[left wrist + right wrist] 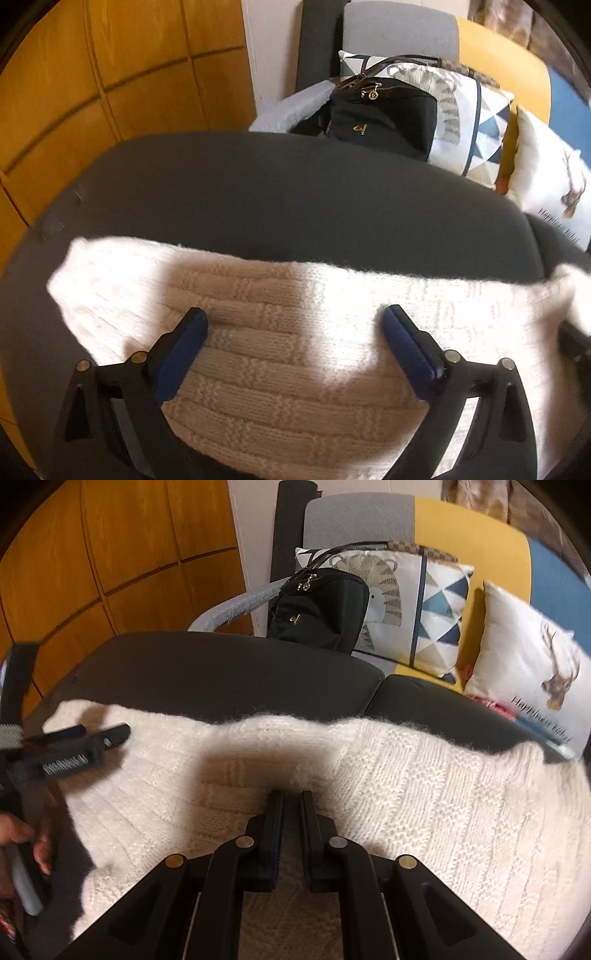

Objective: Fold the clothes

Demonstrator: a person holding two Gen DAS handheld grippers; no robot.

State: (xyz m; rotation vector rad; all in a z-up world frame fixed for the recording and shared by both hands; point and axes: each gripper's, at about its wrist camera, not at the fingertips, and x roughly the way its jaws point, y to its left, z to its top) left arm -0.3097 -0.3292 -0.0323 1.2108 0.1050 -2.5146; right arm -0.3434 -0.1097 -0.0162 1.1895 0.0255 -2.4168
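The cream knit sweater (369, 775) lies flat across the near dark cushion (221, 672), soft, floppy and thick. My left gripper (295, 325) gapes wide over it, holding nothing; my right gripper (291, 801) is nearly closed, and I see no knit pinched between its pads. I'd take it by the far left corner, gathering plenty of edge.

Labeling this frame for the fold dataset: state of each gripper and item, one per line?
left gripper: open, above the sweater, nothing between its jaws
right gripper: shut, tips at the sweater, grip unclear
cream knit sweater: spread on the dark seat
black bag: zipped shut, leaning on a cushion
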